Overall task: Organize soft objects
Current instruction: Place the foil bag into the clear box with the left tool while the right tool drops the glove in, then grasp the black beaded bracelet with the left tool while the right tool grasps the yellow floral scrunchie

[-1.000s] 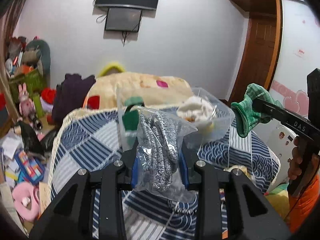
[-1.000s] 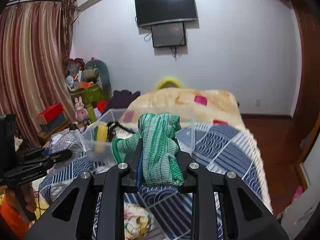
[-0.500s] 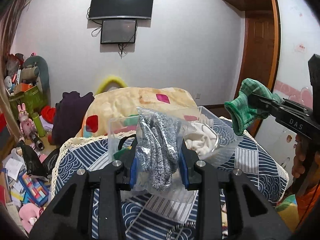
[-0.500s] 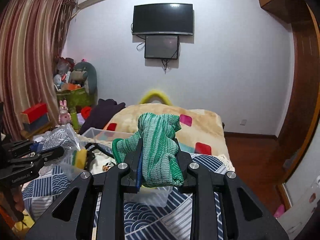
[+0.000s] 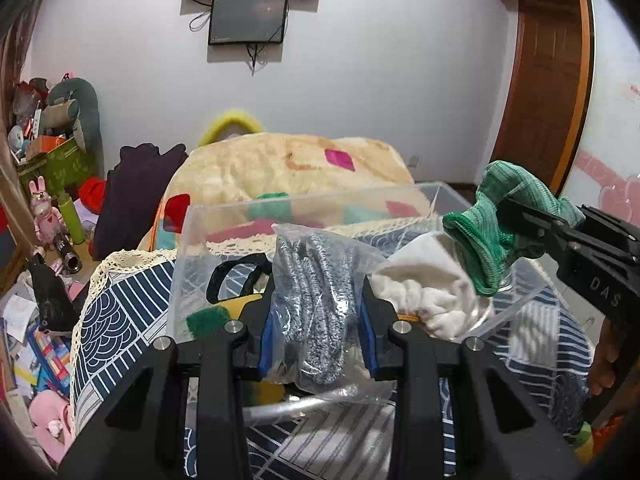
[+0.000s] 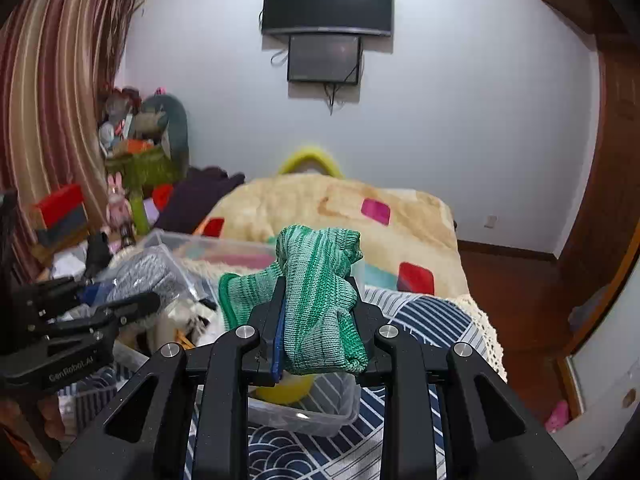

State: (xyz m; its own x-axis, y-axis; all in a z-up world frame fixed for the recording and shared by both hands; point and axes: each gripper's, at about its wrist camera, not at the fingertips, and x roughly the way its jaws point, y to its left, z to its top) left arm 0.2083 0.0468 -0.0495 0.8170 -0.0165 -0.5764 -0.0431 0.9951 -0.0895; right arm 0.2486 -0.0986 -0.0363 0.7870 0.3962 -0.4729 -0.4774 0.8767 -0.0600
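My left gripper is shut on a clear plastic bag of grey knit fabric and holds it over the near wall of a clear plastic bin on the bed. The bin holds a white cloth, a black strap and green and yellow items. My right gripper is shut on a green striped knit cloth, held above the bin's right side; it also shows in the left wrist view. The left gripper with its bag shows in the right wrist view.
The bin stands on a blue and white patterned bedspread. A cream blanket with coloured patches lies behind it. Toys, boxes and clutter fill the floor at left. A wooden door is at right.
Both grippers have moved forward and down toward the bin, each still holding its item. The bin now lies right under the bag and the green cloth.
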